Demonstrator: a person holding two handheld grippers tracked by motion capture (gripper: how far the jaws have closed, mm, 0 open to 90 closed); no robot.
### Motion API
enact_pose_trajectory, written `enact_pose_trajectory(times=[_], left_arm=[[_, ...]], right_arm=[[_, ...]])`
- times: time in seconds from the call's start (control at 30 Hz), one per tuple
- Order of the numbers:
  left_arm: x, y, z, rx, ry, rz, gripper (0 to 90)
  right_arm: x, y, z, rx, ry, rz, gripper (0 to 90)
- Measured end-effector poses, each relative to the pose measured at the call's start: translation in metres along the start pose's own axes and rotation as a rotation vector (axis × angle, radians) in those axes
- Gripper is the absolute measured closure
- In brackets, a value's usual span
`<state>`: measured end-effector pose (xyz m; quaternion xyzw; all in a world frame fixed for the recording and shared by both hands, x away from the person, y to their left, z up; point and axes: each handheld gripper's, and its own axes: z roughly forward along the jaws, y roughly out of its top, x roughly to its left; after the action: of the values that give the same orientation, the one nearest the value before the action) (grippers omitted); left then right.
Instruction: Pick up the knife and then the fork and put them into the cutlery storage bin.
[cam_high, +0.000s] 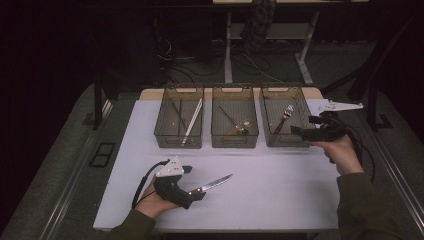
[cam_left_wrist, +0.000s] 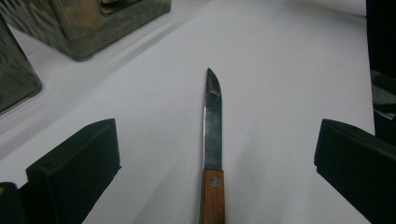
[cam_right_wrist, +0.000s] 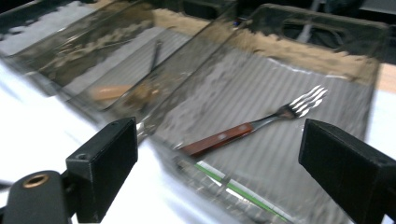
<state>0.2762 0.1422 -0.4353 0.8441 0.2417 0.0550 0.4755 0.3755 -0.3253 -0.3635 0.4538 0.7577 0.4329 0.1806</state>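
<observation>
A knife (cam_high: 216, 183) with a wooden handle lies on the white table (cam_high: 280, 200), blade pointing right and away. My left gripper (cam_high: 196, 193) is open around its handle end. In the left gripper view the knife (cam_left_wrist: 213, 130) lies midway between the wide-apart jaws of the left gripper (cam_left_wrist: 217, 154), and neither pad touches it. My right gripper (cam_high: 299, 131) hovers open at the near right corner of the right bin (cam_high: 280, 143). A wooden-handled fork (cam_right_wrist: 254, 126) lies inside that bin, beyond the empty jaws of the right gripper (cam_right_wrist: 219, 149).
Three translucent bins stand in a row at the back of the table. The left bin (cam_high: 178, 143) holds long thin sticks. The middle bin (cam_high: 234, 143) holds a wooden-handled utensil. Desk legs and cables lie on the floor beyond the table.
</observation>
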Motion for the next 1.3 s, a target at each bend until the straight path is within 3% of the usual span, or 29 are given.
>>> enact_pose_trajectory(times=[0.13,0.43,0.63,0.93,1.07,1.3], left_arm=[[0.0,0.0,0.0,0.003,0.001,-0.001,0.0],[0.0,0.001,0.001,0.003,0.002,0.002,0.0],[-0.001,0.002,-0.001,-0.006,0.008,0.012,0.0],[-0.002,0.005,-0.004,-0.006,0.03,0.014,0.8],[-0.002,0.006,-0.006,-0.002,0.027,0.023,8.2],[-0.003,0.006,-0.005,0.027,0.03,0.009,24.7]], right_arm=[[0.01,-0.011,-0.006,-0.006,0.053,-0.004,11.2],[0.036,-0.041,-0.013,0.0,0.109,-0.052,8.9],[0.054,-0.061,-0.014,-0.005,0.128,-0.083,9.0],[0.073,-0.093,-0.012,-0.008,0.158,-0.076,9.0],[0.078,-0.105,-0.011,0.01,0.187,-0.068,9.0],[0.086,-0.119,-0.011,0.06,0.198,-0.112,9.0]])
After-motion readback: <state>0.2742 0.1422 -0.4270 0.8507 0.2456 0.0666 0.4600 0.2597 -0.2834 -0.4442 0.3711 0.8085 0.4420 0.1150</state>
